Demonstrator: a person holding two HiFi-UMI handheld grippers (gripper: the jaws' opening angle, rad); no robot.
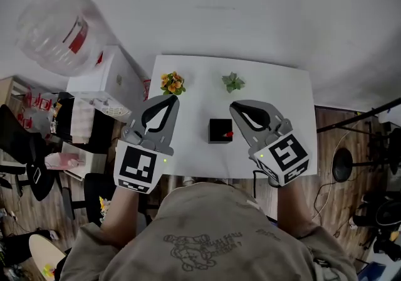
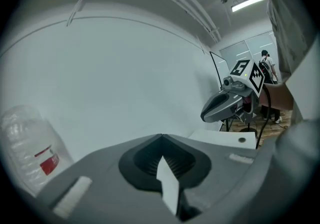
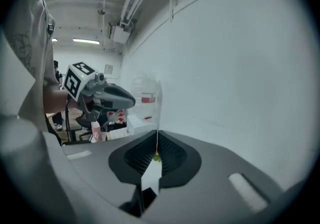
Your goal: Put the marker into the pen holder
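In the head view a black pen holder (image 1: pixel 220 130) stands on the white table (image 1: pixel 276 91), between my two grippers. A small red piece (image 1: pixel 229 134), perhaps the marker, shows at the holder's right edge; I cannot tell whether it is inside. My left gripper (image 1: pixel 171 99) is held above the table left of the holder, its jaws shut on nothing. My right gripper (image 1: pixel 232 106) is just right of the holder, also shut and empty. The left gripper (image 2: pixel 161 136) and the right gripper (image 3: pixel 155 134) both point at the white wall in their own views.
An orange flower pot (image 1: pixel 172 83) and a small green plant (image 1: pixel 233 81) stand at the table's far side. A large clear water bottle (image 1: pixel 59 32) and white boxes (image 1: pixel 109 79) stand to the left. Chairs and stands crowd the floor on both sides.
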